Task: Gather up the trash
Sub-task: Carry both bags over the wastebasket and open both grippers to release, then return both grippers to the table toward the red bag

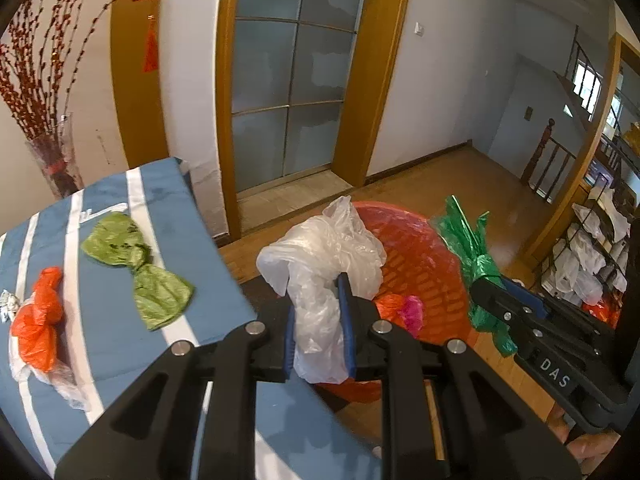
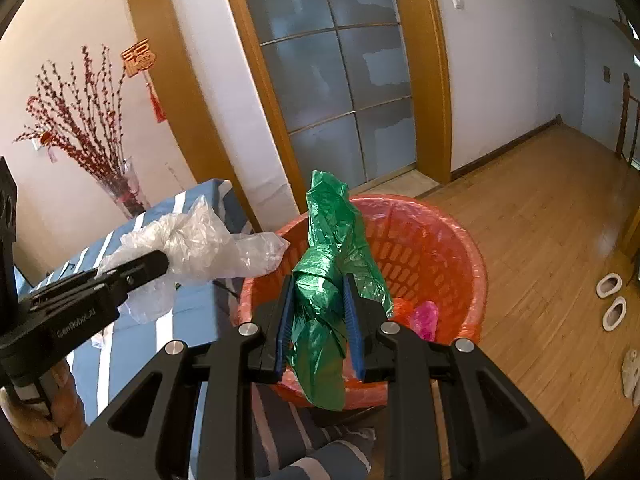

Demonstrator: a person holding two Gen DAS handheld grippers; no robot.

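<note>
On striped table (image 1: 120,312), olive bag (image 1: 138,264), orange bag (image 1: 38,320), beside red basket (image 1: 420,256)

each gripper is showing a matte black body with two long angled link arms, cut through by slotted triangular windows. round silver screw heads are sitting at the link pivots, four across the front of each one. the left gripper (image 1: 318,328) is wearing blue ribbed pads on the inner faces of its black fingers, and the right gripper (image 2: 320,320) is wearing the same. white lettering is showing on their sides: "das" on the right one, "genrobot.ai" on the left one. a grey sleeve with pale stripes is showing at the bottom of the right wrist view.
</note>
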